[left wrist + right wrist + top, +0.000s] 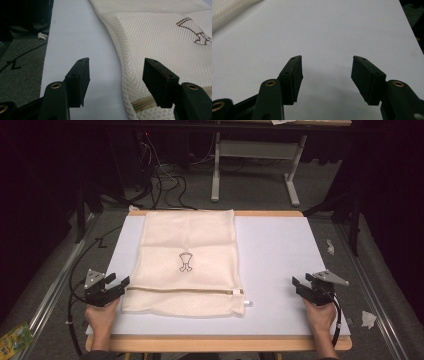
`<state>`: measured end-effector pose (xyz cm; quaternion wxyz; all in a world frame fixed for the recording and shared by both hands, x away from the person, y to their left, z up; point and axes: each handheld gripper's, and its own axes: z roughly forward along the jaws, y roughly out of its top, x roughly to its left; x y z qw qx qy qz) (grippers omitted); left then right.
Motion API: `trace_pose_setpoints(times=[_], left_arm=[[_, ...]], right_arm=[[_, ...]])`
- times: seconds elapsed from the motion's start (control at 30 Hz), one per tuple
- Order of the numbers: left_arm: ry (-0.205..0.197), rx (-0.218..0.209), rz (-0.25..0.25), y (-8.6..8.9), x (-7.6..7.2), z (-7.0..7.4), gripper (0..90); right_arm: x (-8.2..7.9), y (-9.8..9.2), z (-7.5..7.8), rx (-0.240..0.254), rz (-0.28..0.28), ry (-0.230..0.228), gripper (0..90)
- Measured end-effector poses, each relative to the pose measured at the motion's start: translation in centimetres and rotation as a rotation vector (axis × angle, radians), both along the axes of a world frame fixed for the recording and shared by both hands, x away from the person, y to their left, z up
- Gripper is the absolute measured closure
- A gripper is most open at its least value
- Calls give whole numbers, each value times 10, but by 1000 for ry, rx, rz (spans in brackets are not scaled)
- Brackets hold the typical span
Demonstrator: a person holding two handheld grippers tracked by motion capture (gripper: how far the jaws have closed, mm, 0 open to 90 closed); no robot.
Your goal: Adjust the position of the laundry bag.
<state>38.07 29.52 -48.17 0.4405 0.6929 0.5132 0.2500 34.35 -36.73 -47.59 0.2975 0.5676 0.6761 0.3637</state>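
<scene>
Mesh bag (187, 262) lay flat on table (280, 255), left of centre, zipper (180, 290) along my near edge. My left gripper (116, 287) sat just beside bag's near left corner, one jaw over mesh edge. Right gripper (301, 286) was well off right, on bare table. Desk frame (255, 165) stood on floor behind table.

I think I am working in a lab or test room. My table (280, 245) has a white top and a wood edge. Past the table's far side stands a grey metal desk frame (252, 167) on a grey carpet floor (250, 192). Black cables (162, 182) lie tangled on the floor behind the table. Dark curtains hang all around it.
</scene>
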Motion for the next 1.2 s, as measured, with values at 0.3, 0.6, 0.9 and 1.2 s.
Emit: trace_pose_setpoints(times=[0.3,0.6,0.9,1.2], left_arm=[[7,-43,-5,3,0,0,393],[31,-85,-8,6,3,0,365],[32,-67,-30,3,1,12,353],[51,-52,-61,-7,3,18,341]], right_arm=[[1,-1,0,7,-15,6,460],[2,-4,1,28,-35,11,460],[-1,-5,4,74,-13,-6,451],[0,2,8,97,18,-2,464]])
